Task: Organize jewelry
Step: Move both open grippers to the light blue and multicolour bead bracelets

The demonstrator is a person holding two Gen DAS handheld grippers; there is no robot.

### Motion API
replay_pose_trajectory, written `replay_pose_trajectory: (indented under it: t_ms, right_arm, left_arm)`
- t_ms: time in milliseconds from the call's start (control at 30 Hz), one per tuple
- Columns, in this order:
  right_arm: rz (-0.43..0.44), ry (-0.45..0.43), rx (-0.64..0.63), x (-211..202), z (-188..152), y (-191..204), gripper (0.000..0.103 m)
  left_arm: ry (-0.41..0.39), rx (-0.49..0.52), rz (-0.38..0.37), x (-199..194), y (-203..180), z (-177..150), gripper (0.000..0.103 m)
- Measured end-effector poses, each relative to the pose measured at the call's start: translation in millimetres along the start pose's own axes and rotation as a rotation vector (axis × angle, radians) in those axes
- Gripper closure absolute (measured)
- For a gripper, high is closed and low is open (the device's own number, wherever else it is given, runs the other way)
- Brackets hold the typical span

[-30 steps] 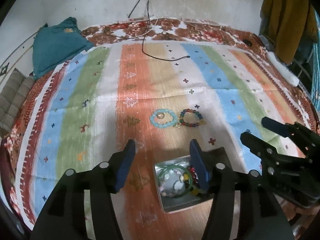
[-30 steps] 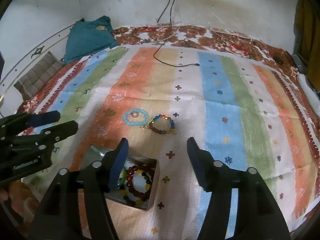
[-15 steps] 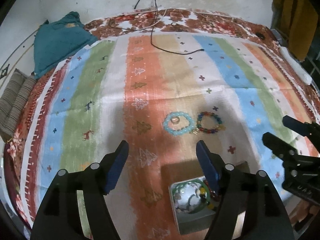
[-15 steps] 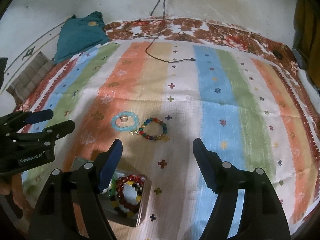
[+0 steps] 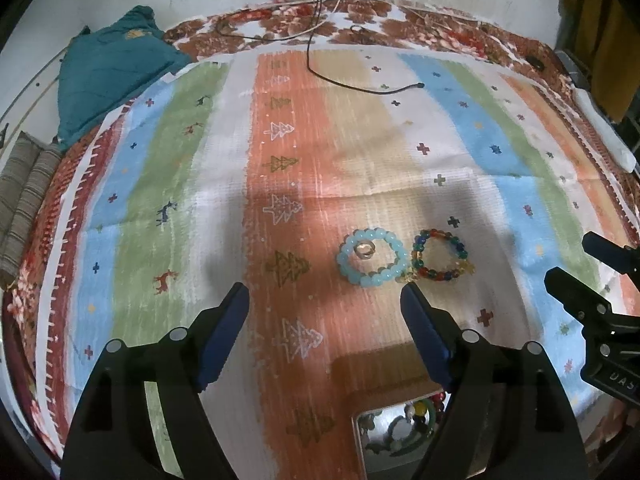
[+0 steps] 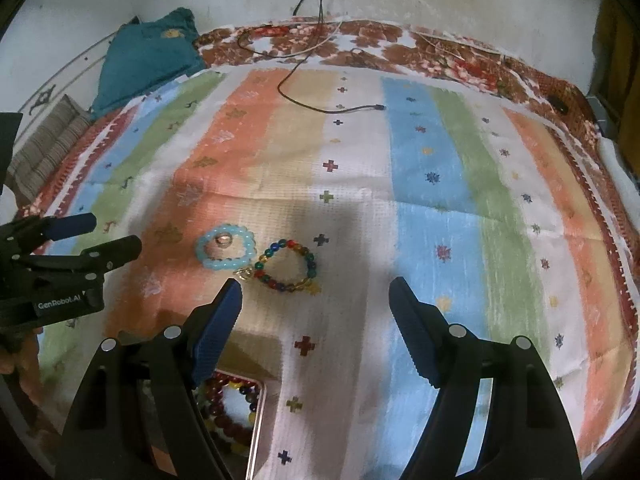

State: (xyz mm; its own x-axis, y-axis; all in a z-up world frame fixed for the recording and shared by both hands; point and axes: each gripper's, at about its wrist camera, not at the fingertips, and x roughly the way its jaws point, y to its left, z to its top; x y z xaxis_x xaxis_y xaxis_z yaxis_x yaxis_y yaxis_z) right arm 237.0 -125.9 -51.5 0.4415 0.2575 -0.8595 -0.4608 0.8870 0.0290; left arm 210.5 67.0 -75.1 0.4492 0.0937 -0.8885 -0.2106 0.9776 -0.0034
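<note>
A light blue bead bracelet (image 5: 373, 257) with a small ring (image 5: 364, 249) inside it lies on the striped cloth, and a multicoloured bead bracelet (image 5: 440, 255) lies just to its right. Both also show in the right wrist view: the blue bracelet (image 6: 225, 247) and the multicoloured bracelet (image 6: 286, 266). A metal box (image 5: 400, 440) holding several bracelets sits near the bottom edge; in the right wrist view the box (image 6: 256, 432) is partly hidden by my finger. My left gripper (image 5: 325, 304) is open and empty, above the cloth, short of the bracelets. My right gripper (image 6: 315, 300) is open and empty.
A black cable (image 5: 360, 84) trails across the far part of the striped cloth (image 6: 420, 168). A teal cushion (image 5: 108, 76) and a striped cushion (image 5: 20, 200) lie at the left. A white object (image 5: 604, 132) lies along the right edge.
Both grippers have drawn back and up; the box has slid toward the bottom of both views. Both jaws stay open. The bracelets on the cloth have not moved.
</note>
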Motion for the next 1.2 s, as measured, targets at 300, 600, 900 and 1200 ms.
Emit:
replay_pose_trajectory:
  t_ms: [300, 600, 900, 1200]
  right_arm:
    - [-0.025, 0.028, -0.048, 23.8, 8.3, -0.2, 0.027]
    - [-0.022, 0.084, -0.047, 49.5, 13.4, -1.1, 0.027]
    - [0.020, 0.157, -0.001, 76.4, 14.9, -6.5, 0.027]
    - [0.003, 0.192, -0.013, 100.4, 17.5, -5.9, 0.027]
  left_arm:
    - [0.021, 0.027, 0.011, 19.2, -1.5, 8.2, 0.026]
    - [0.052, 0.042, 0.012, 41.0, -0.8, 14.7, 0.026]
    - [0.096, 0.059, 0.024, 69.7, -2.3, 20.0, 0.026]
    - [0.156, 0.049, 0.009, 97.5, 0.5, 21.6, 0.029]
